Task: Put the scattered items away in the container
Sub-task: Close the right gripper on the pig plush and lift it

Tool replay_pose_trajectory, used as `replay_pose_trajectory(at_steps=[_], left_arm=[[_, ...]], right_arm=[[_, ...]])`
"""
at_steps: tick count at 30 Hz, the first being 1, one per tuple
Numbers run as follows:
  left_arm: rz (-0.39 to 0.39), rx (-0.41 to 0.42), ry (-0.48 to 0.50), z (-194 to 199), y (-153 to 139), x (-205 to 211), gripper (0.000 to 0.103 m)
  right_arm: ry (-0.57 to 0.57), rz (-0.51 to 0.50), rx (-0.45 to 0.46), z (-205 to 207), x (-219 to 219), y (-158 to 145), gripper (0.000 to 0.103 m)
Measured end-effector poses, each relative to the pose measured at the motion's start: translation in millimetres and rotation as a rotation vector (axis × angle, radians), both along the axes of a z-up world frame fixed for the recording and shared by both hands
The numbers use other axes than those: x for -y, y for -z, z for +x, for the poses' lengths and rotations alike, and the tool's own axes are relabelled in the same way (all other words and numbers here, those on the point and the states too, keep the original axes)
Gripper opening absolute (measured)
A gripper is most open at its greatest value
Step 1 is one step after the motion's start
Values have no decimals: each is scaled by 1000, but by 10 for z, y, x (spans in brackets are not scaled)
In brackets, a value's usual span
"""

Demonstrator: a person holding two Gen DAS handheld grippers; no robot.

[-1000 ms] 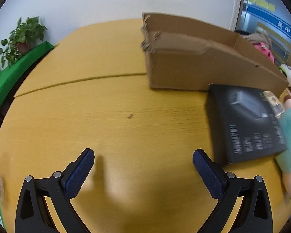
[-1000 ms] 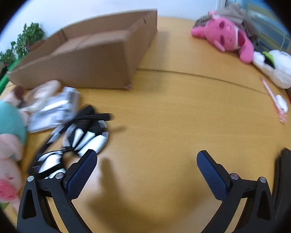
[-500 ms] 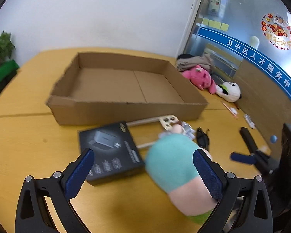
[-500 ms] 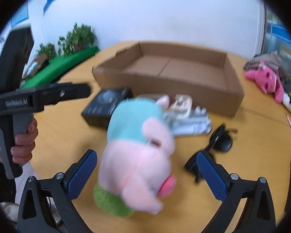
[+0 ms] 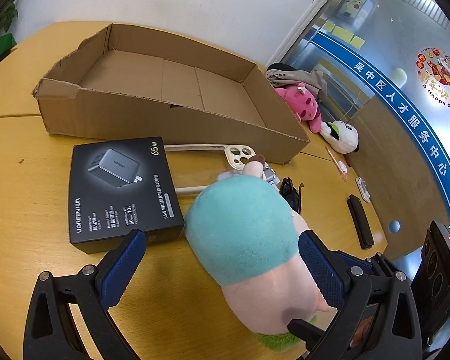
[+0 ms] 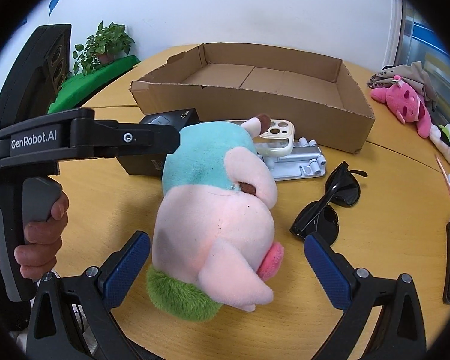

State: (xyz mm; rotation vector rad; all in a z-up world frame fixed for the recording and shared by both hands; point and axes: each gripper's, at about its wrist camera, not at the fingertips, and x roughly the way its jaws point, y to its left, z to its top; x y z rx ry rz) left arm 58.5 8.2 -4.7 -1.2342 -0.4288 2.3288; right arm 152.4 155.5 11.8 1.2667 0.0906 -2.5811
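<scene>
Right wrist: plush pig (image 6: 216,210) btwn open right hand-held gripper (image 6: 226,267) fingers

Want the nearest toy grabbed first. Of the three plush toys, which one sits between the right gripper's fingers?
The teal-and-pink pig plush; the right gripper brackets it. The magenta plush and white plush lie far off.

Both the left hand-held gripper (image 5: 222,265) and right hand-held gripper (image 6: 226,265) appear spread wide, fingers gripping nothing.

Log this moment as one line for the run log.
left claw: open, at plush | right claw: open, around plush | box: empty | table: charger box, sunglasses, phone case
</scene>
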Motion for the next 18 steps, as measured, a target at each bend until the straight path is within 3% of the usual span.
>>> replay_pose_trajectory(at_steps=[18], left_arm=[[78, 131, 97, -199, 334, -262, 100]], right_arm=[[-51, 28, 78, -154, 154, 295, 102]])
